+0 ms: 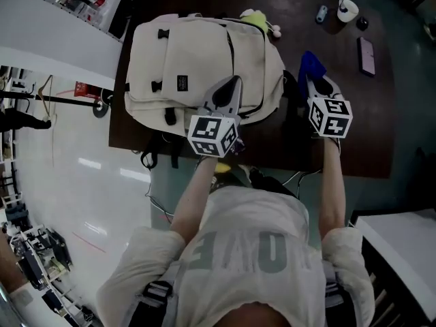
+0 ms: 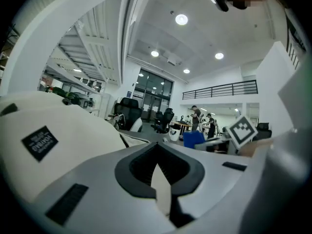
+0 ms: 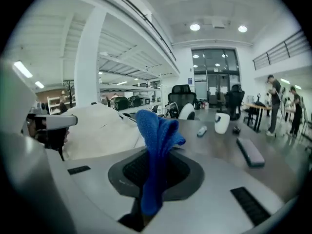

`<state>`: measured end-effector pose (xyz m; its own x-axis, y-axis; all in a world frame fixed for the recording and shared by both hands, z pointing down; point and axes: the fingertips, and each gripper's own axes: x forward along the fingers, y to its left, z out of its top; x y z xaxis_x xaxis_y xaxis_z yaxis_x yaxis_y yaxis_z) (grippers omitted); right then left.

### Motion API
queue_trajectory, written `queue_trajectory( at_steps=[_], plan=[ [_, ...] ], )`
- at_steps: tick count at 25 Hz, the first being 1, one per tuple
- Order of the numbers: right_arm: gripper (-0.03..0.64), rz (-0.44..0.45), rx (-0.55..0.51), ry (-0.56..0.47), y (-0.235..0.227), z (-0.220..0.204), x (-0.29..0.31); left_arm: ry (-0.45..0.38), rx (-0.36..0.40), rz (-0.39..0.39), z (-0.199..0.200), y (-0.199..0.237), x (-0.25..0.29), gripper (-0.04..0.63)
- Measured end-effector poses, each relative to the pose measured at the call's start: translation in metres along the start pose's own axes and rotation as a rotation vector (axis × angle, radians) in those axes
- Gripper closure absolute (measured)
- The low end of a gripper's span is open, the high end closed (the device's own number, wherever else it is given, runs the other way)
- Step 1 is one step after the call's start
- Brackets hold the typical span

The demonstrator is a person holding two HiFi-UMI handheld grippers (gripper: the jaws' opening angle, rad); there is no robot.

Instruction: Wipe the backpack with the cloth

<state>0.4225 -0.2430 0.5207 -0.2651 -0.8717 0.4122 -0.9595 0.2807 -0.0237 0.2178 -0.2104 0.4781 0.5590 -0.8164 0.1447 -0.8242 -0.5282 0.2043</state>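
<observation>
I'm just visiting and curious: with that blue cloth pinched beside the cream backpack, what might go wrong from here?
1. The right hand-held gripper pinches only part of the blue cloth; the rest sticks up loose, so rubbing might tug it free.
2. The backpack lies at the table's near edge with straps hanging over; hard wiping could shift it, though the left hand-held gripper seems to pinch its fabric.

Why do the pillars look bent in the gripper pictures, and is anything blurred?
Both gripper views are wide-angle: straight lines bow, corners go black. Right gripper view: the blue cloth is sharp, distant people soft. Left gripper view: ceiling lamps glare, the backpack looks soft. Head view: dim, glossy floor reflects light.
</observation>
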Motion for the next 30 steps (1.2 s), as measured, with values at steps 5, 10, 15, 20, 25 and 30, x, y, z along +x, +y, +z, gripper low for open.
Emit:
queue_trajectory(
  at_steps=[5,10,15,20,25,30],
  plan=[
    [0.571,0.027,-0.323,0.049,-0.007,0.043,0.076,0.046,-0.013,0.005,-0.02,-0.005,0.019,0.592],
    [0.571,0.197,-0.555,0.187,0.029,0.025,0.137,0.1,-0.007,0.028,-0.036,0.013,0.023,0.591],
    [0.571,0.303,-0.613,0.23,0.051,0.01,0.149,0.127,0.016,0.029,-0.044,0.015,0.031,0.592],
    [0.571,0.365,-0.693,0.25,0.063,0.006,0.136,0.115,-0.005,0.034,-0.045,0.022,0.032,0.592],
    [0.571,0.422,-0.729,0.282,0.073,-0.001,0.116,0.113,-0.025,0.035,-0.046,0.025,0.032,0.591],
    [0.571,0.439,-0.71,0.276,0.083,-0.01,0.083,0.116,-0.007,0.032,-0.047,0.023,0.031,0.592]
  ],
)
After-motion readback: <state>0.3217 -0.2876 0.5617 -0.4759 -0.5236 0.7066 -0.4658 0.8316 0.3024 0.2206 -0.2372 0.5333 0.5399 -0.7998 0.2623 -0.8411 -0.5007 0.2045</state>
